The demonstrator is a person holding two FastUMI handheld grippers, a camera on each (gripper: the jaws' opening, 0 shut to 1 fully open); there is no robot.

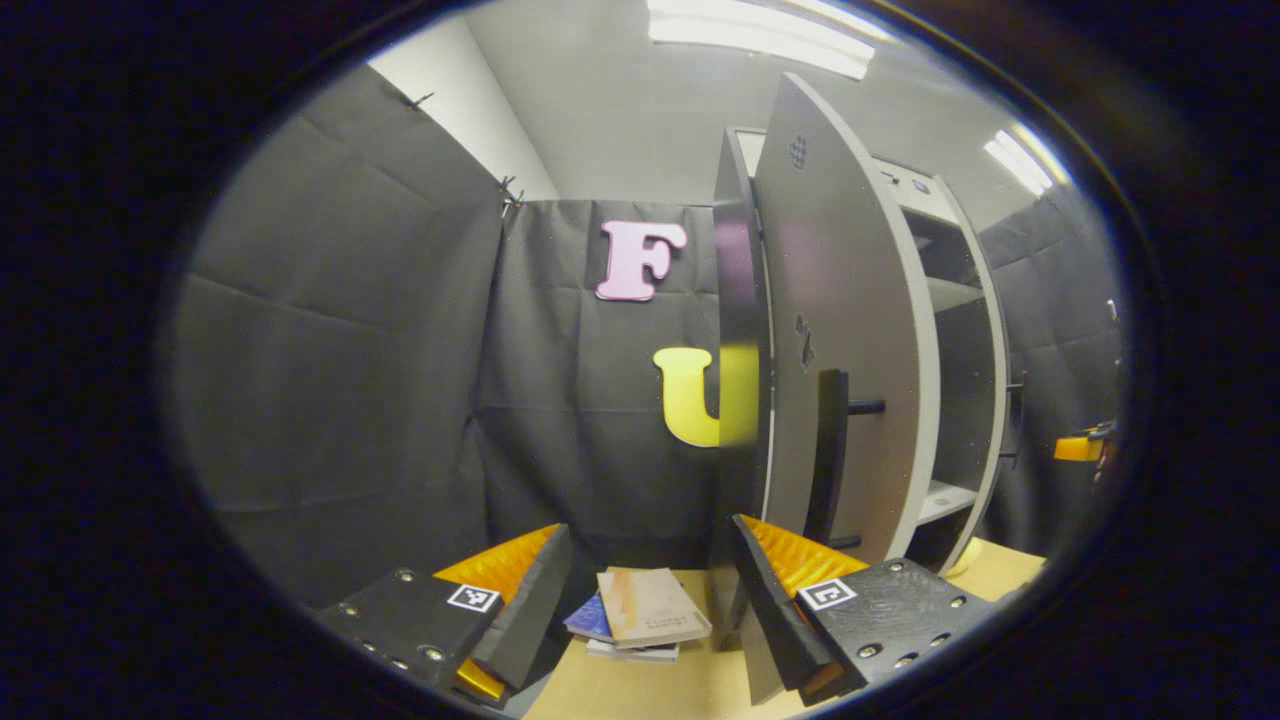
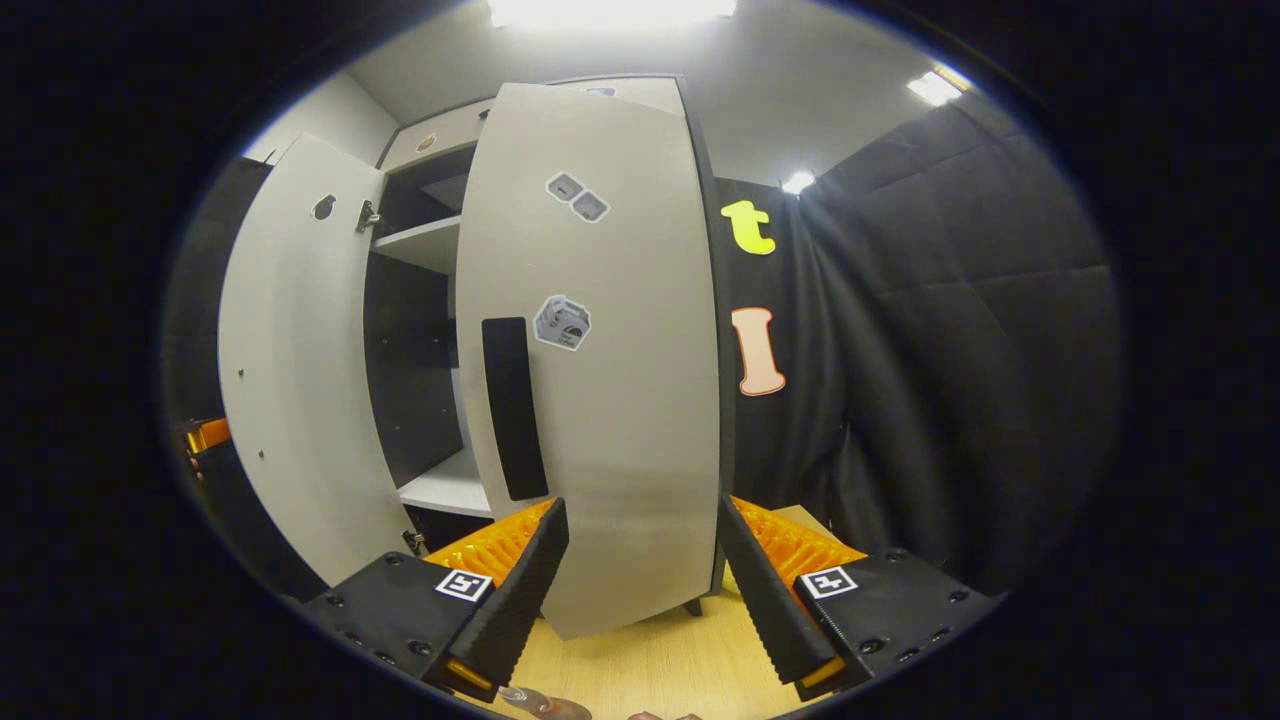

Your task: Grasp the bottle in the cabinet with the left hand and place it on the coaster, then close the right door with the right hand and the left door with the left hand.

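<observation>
The left tool is hovering with fingers apart before the left door, which is standing ajar above books on the tabletop. The right tool is also gaping, empty, facing the partly open right door of the cabinet.

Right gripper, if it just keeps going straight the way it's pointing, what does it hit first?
Most likely the right door. The right gripper is open, and the door's grey face stands straight ahead between its fingers, partly closed, with its dark handle slightly left of centre. Depth is hard to judge here.
</observation>
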